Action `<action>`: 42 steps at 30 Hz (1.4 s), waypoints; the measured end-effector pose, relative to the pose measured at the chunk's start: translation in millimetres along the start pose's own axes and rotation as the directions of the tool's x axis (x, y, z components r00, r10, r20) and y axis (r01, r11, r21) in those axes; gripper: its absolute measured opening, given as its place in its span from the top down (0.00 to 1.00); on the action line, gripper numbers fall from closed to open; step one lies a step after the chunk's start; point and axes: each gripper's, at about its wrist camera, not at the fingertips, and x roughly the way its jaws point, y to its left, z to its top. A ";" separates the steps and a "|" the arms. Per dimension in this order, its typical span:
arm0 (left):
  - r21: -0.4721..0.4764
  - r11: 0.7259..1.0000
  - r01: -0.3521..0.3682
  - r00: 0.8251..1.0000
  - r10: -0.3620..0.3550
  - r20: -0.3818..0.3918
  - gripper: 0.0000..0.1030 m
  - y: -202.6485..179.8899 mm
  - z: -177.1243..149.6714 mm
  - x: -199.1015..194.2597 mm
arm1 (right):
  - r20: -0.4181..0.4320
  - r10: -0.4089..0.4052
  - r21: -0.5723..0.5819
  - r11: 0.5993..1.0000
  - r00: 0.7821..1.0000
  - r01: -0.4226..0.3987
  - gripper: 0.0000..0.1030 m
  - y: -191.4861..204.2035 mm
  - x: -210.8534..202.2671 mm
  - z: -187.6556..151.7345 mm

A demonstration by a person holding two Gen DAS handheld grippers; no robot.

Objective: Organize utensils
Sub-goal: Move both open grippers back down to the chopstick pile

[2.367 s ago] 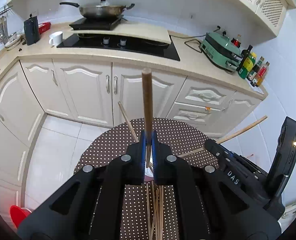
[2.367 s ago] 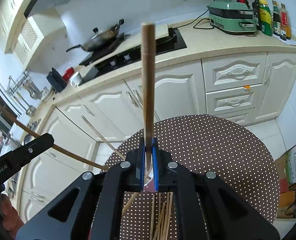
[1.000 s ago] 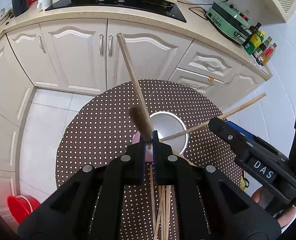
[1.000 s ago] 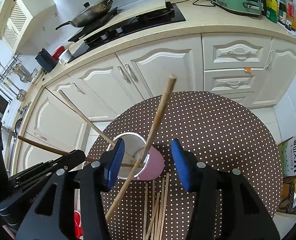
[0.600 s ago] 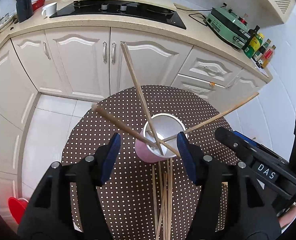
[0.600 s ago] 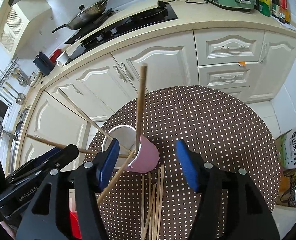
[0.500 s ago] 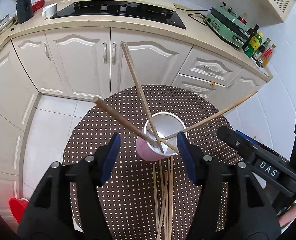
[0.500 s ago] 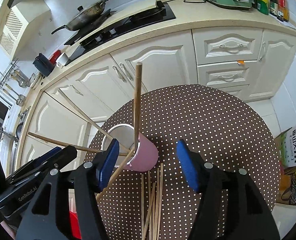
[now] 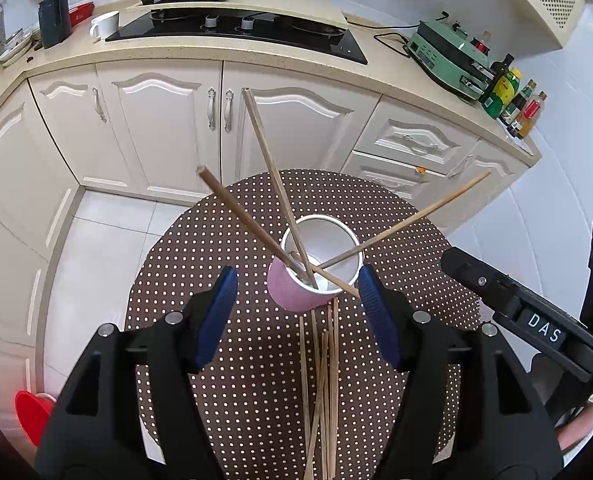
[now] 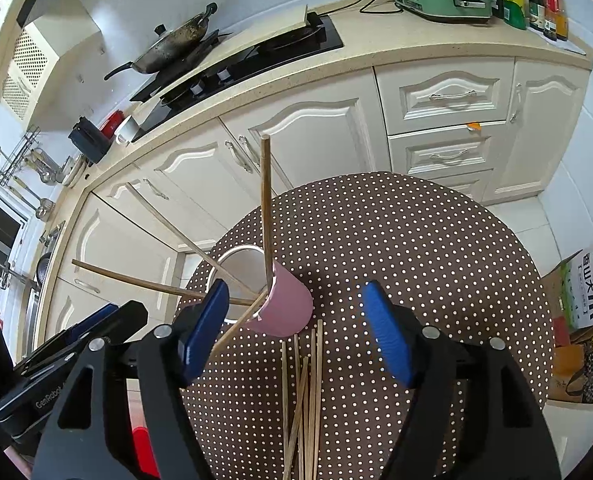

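A pink paper cup stands on a round brown polka-dot table. Three wooden chopsticks lean out of it: one to the left, one up the middle, one to the right. In the right wrist view one of them stands nearly upright. Several loose chopsticks lie on the table in front of the cup. My left gripper is open and empty just before the cup. My right gripper is open and empty too, beside it.
White kitchen cabinets and a counter with a black hob, a pan, a green appliance and bottles stand behind the table. A red bowl sits on the floor at left. A cardboard box stands at right.
Both grippers held a chopstick upright, lowered it into the cup and opened. Both have since drawn back a little, leaving the chopsticks leaning in the cup.
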 end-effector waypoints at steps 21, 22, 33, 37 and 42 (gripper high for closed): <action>-0.030 0.998 -0.054 0.997 0.052 -0.048 0.35 15.3 -43.1 -2.9 | -0.091 -0.062 0.066 0.995 0.994 0.068 0.13 -33.7 0.1 -43.5; -0.031 0.998 -0.056 0.997 0.054 -0.053 0.35 16.0 -46.2 -2.0 | -0.100 -0.067 0.067 0.995 0.993 0.074 0.13 -35.3 1.6 -47.2; -0.028 0.996 -0.089 0.984 0.083 -0.159 0.35 24.5 -82.3 25.7 | -0.213 -0.109 0.075 0.989 0.971 0.128 0.12 -50.7 29.5 -86.2; -0.033 0.995 -0.095 0.976 0.086 -0.201 0.35 27.8 -94.4 37.7 | -0.235 -0.124 0.055 0.989 0.964 0.140 0.12 -51.5 38.5 -100.2; -0.020 0.994 -0.107 0.960 0.098 -0.261 0.35 31.7 -108.7 54.0 | -0.266 -0.151 0.024 0.986 0.952 0.163 0.12 -49.7 52.1 -118.7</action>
